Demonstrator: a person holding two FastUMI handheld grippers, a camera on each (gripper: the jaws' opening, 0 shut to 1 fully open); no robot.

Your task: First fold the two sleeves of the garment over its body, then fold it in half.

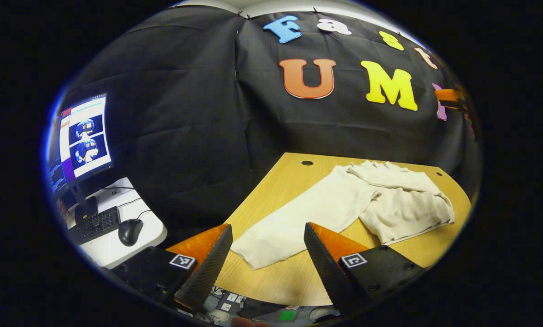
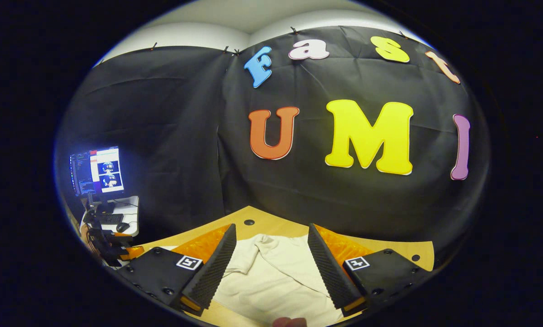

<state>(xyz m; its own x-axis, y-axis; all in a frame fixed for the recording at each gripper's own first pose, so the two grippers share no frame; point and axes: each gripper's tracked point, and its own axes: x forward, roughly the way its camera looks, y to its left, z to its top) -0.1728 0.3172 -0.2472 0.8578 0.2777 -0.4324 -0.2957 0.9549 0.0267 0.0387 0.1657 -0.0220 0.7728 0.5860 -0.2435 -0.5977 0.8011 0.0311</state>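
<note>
Both grippers (image 1: 267, 234) (image 2: 271, 234) wide open, empty, above cream garment (image 1: 344, 204) on wooden table (image 1: 280, 181).

One cream garment (image 1: 344, 204), one wooden table (image 1: 280, 181), one monitor (image 1: 78, 141), one keyboard (image 1: 94, 225), one mouse (image 1: 129, 230), two grippers.

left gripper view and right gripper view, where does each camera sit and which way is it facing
Left gripper view: rides the left gripper, jaws apart, looking over the table at the cream garment; its sleeve lies between the fingers.
Right gripper view: rides the right gripper, jaws apart, low above the garment, facing the booth wall.
Shared: garment, table, wall, monitor.
</note>
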